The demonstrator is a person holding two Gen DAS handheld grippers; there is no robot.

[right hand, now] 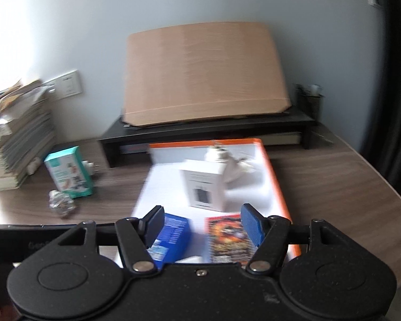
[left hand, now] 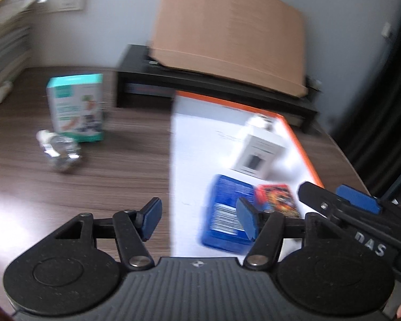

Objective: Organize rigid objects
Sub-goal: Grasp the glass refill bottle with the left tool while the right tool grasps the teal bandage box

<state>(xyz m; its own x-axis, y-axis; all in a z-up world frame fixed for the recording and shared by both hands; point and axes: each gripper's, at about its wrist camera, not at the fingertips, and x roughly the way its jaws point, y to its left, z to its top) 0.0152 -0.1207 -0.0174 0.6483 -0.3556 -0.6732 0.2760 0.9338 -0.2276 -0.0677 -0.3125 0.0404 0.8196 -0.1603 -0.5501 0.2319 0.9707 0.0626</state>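
A: Both grippers are up off the work; the left gripper has its jaws apart with nothing between them, and the right gripper is just as wide and just as empty.

B: And the goods?

A: Take the orange-edged white board as the marker; on its near end the blue box and the red pack lie side by side, and the white box stands further up it; well off the board's left edge, on the bare surface, wait the teal carton and a crumpled clear bottle just in front of it.

B: So the strays come next?

A: I'd judge so; square the jaws across the carton's narrow sides, and grip low; as for the bottle, it looks crushed and slippery, so take it by the cap end and close gently.
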